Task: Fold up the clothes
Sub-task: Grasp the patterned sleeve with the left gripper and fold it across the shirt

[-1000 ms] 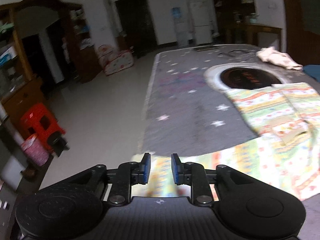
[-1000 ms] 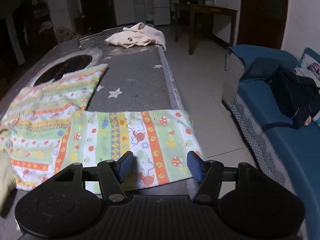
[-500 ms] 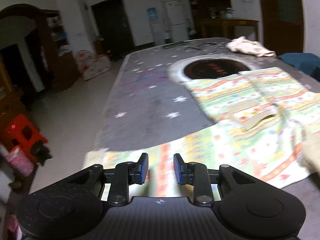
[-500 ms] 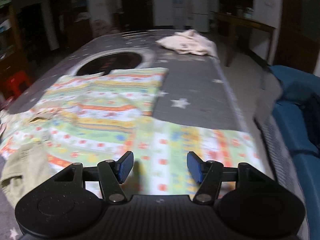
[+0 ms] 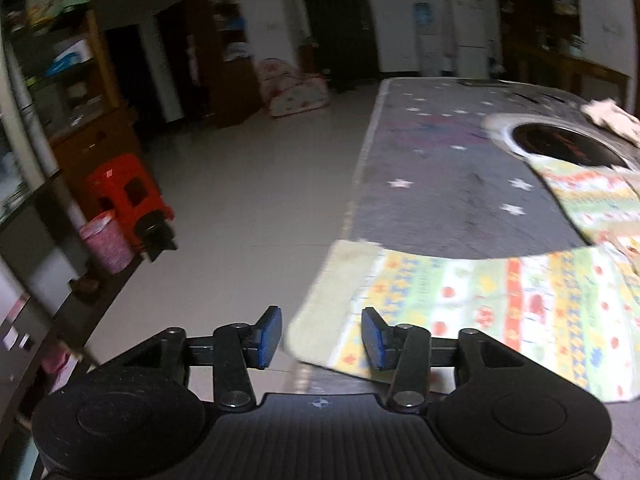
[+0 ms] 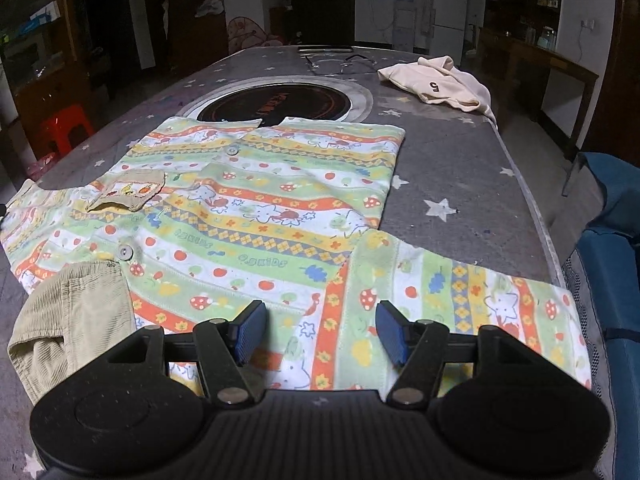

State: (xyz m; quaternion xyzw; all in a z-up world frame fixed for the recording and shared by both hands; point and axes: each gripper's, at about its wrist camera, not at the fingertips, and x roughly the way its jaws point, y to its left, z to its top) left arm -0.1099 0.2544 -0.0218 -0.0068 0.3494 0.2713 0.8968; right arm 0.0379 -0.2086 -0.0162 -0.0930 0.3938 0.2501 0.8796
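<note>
Since a moment ago the left gripper (image 5: 321, 336) has spread its jaws from a narrow gap to wide, and it now sits over the end of the left sleeve (image 5: 460, 304) at the table's edge. Both cameras have swung, the right one back toward the middle. The right gripper (image 6: 321, 336) hangs with jaws wide too, gripping nothing, just above the right sleeve (image 6: 460, 312). Beyond them the patterned pajama shirt (image 6: 272, 200) lies flat and buttoned on the star-print table (image 6: 460, 160), sleeves stretched out to either side. A corduroy garment (image 6: 72, 312) rests by its hem, a cream one (image 6: 436, 84) far off. No fold looks made yet; I judge the spreading done and all the folding ahead.
</note>
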